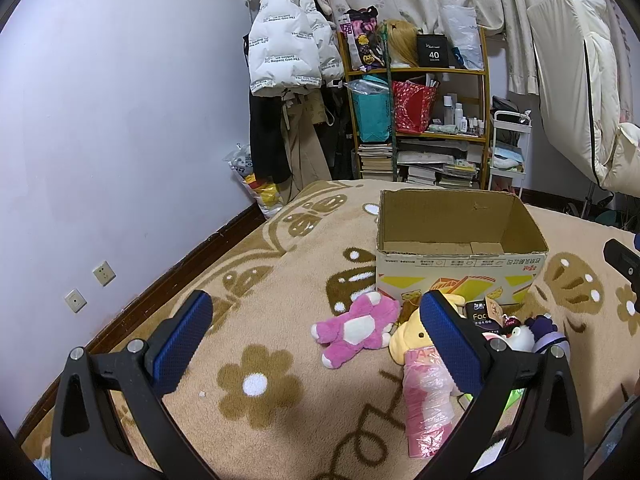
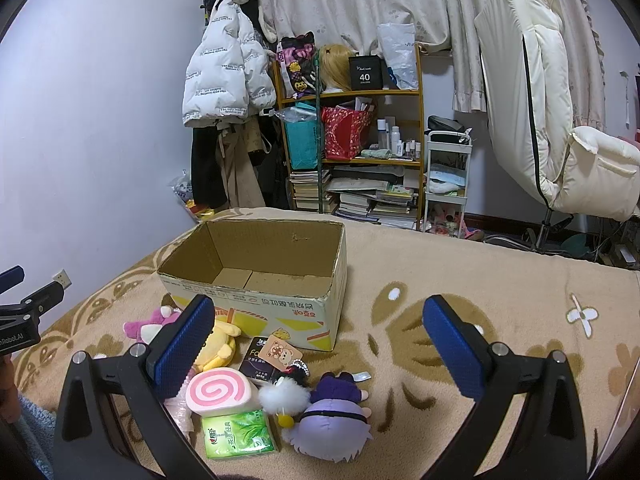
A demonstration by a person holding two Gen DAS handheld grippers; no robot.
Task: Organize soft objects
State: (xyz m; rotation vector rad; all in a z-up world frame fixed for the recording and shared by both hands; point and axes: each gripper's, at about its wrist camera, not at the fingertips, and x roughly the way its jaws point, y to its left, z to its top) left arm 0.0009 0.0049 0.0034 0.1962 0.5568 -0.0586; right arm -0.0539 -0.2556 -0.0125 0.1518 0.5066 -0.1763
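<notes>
Both the left gripper (image 1: 316, 336) and right gripper (image 2: 318, 338) hover with jaws spread wide, gripping nothing, above soft toys near the cardboard box (image 2: 256, 312).

The left gripper (image 1: 316, 334) is held low and level, its two blue-padded fingers (image 1: 182, 342) spread wide apart with nothing between them, black finger arms running back toward the bottom corners of its own view. The right gripper (image 2: 318, 338) sits in the same pose, jaws fully apart and empty, blue pads (image 2: 454, 346) facing inward. Each shows at the edge of the other's view: the left one's black body at the far left of the right wrist view, a dark finger of the right at the far right of the left wrist view.
</notes>
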